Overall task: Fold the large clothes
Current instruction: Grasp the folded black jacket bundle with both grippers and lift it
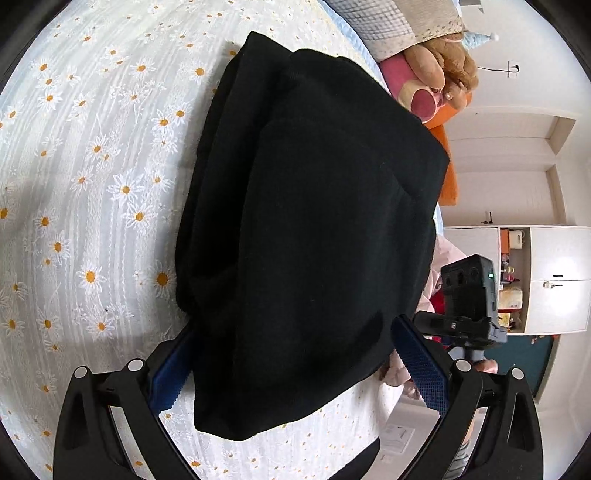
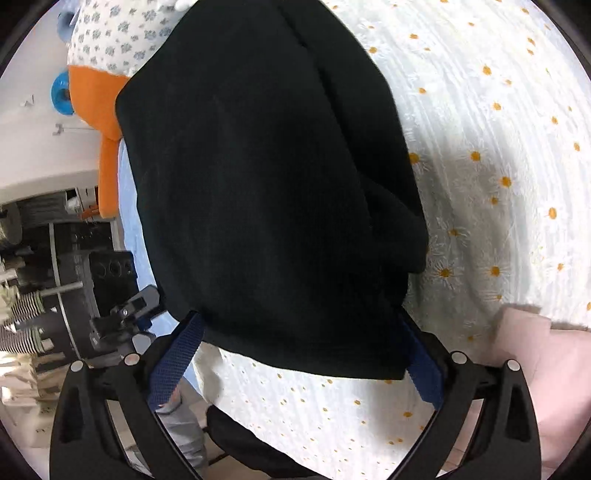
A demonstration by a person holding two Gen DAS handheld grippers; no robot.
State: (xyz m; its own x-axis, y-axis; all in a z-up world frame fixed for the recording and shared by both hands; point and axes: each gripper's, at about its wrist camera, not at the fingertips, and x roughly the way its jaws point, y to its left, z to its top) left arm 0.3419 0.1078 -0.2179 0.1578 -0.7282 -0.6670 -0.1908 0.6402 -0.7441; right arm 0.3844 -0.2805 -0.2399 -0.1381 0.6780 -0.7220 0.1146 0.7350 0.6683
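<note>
We see a bed covered by a white sheet (image 1: pixel 92 192) printed with small daisies; it fills the left of the left wrist view and the right of the right wrist view (image 2: pixel 498 122). On it lies a black garment (image 1: pixel 314 229), folded into a thick bundle of several layers, which takes up the middle of both views (image 2: pixel 273 192). Its near edge hangs between the fingers of each tool.

At the far side of the bed we make out an orange cushion (image 2: pixel 96 107) and, beside it, a pillow (image 2: pixel 118 33) with a small blue flower print; in the left wrist view a brown plush toy (image 1: pixel 443 70) rests on top of that pile. A white cabinet (image 1: pixel 554 277) stands against the wall beyond the bed. A pink cloth (image 2: pixel 546 369) lies at the bed's near edge in the right wrist view.

The left gripper (image 1: pixel 295 369) stands with its blue-padded fingers (image 1: pixel 421 365) wide apart on either side of the garment, so it is released and not pinching the cloth. The right gripper (image 2: pixel 295 362) is the same: its fingers (image 2: pixel 177 362) are spread, with the garment's edge lying loose between them.
</note>
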